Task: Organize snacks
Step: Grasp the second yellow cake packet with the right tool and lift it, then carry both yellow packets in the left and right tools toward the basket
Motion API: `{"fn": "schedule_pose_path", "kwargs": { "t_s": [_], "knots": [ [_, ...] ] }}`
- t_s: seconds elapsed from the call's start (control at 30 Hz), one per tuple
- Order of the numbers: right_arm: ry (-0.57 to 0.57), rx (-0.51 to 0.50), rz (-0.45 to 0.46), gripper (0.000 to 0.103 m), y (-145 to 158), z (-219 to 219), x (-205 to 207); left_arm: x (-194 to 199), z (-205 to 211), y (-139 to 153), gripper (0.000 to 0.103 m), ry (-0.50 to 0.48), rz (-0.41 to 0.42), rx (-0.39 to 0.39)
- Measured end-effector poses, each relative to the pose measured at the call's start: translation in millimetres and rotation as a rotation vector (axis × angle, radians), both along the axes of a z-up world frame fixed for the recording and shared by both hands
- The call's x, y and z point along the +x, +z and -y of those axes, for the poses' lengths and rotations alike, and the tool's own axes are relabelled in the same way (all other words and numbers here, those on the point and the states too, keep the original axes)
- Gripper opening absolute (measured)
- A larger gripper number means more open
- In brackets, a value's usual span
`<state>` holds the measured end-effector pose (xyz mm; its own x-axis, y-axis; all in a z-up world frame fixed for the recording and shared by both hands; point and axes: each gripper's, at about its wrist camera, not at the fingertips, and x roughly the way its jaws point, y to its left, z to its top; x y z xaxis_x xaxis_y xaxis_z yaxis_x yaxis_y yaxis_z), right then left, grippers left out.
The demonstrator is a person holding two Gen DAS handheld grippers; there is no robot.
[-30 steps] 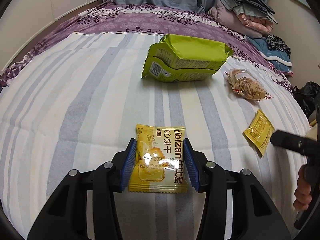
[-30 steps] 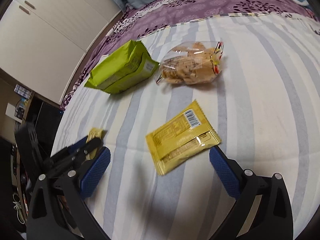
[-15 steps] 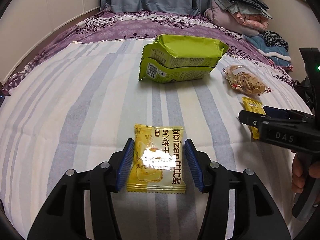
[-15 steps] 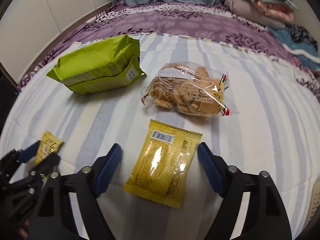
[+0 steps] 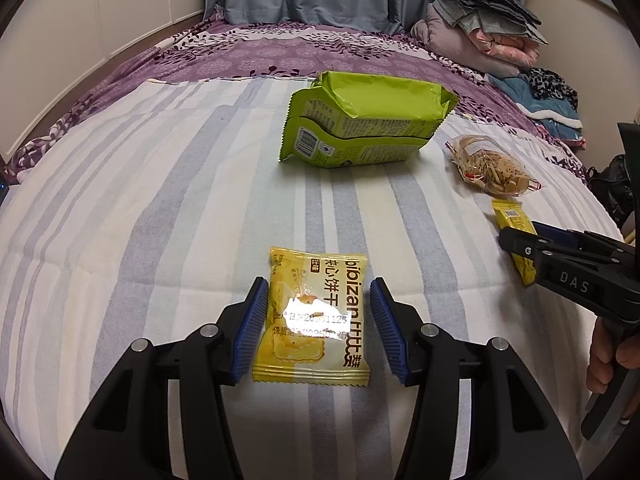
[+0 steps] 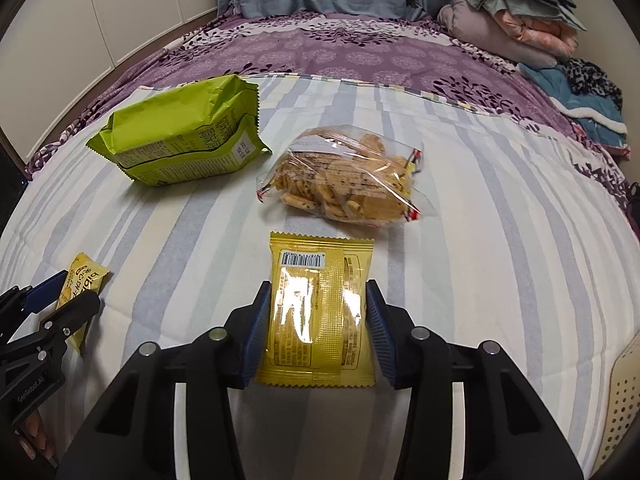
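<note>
A yellow biscuit packet point(image 5: 314, 316) lies face up on the striped bedsheet between the pads of my left gripper point(image 5: 319, 312), which closely straddle its sides. A second yellow packet point(image 6: 320, 308) lies barcode side up between the pads of my right gripper point(image 6: 316, 314), which touch its edges. Two stacked green snack bags point(image 5: 364, 120) sit farther back; they also show in the right wrist view point(image 6: 180, 140). A clear bag of crackers point(image 6: 344, 184) lies just beyond the right packet.
The striped sheet point(image 5: 140, 200) meets a purple floral cover point(image 5: 300, 52) behind. Folded clothes and blankets point(image 5: 492, 36) pile at the far right. A cream perforated object point(image 6: 622, 396) sits at the right bed edge. The right gripper's body point(image 5: 568, 276) shows in the left view.
My right gripper swung to face the back-up yellow packet, came down over it and narrowed its jaws onto its sides. My left gripper stayed around its packet with the same gap.
</note>
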<state>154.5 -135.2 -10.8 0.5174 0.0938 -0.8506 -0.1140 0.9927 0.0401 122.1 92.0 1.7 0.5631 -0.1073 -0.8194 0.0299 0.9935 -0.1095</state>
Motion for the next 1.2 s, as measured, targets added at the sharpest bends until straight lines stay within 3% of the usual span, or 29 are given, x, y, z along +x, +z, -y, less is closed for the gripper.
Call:
{"fn": "schedule_pose_path", "kwargs": {
  "t_s": [0.47, 0.9, 1.2],
  "knots": [
    [-0.039, 0.069, 0.082, 0.046, 40, 31, -33, -12, 6, 14, 0.047, -0.011, 0.013, 0.007],
    [-0.056, 0.098, 0.099, 0.046, 49, 41, -51, -6, 8, 2, 0.047, -0.017, -0.008, 0.042],
    [-0.077, 0.133, 0.159, 0.046, 74, 57, -70, -19, 14, 23, 0.047, -0.033, 0.026, 0.012]
  ]
}}
